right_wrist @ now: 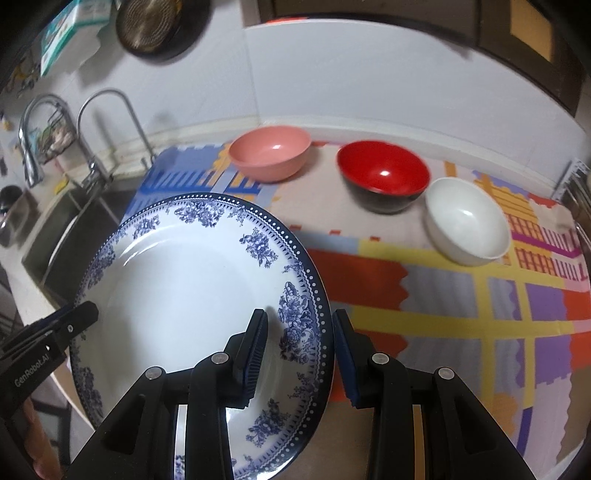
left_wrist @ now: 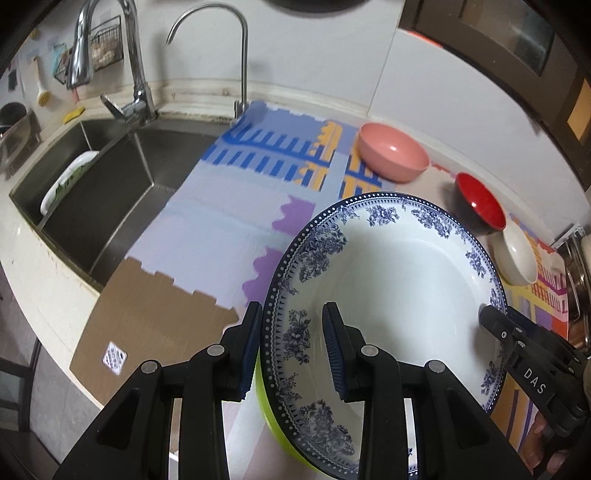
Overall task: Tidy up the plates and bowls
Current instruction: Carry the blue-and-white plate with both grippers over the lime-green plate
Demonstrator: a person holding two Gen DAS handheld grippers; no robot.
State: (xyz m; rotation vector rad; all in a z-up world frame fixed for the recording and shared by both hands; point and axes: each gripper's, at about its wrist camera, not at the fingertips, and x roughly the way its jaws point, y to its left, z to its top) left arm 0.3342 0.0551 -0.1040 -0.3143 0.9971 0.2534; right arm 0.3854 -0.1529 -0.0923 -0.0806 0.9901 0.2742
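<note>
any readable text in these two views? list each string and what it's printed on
"DAS": white letters on the right gripper arm, left wrist view.
"GenRobot.AI": white letters on the left gripper arm, right wrist view.
Sticker on the brown mat: print too small to read.
Box on the wall shelf: print blurred, unreadable.

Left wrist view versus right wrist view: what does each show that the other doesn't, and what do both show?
Only the left wrist view shows the lime-green rim under the blue-and-white plate, the brown cardboard sheet and a white dish in the sink. Only the right wrist view shows the round dark pan on the wall and the box beside it. Both show the plate gripped at opposite rims by the left claw and right claw, the pink bowl, red bowl, white bowl, faucets and patterned mat.
</note>
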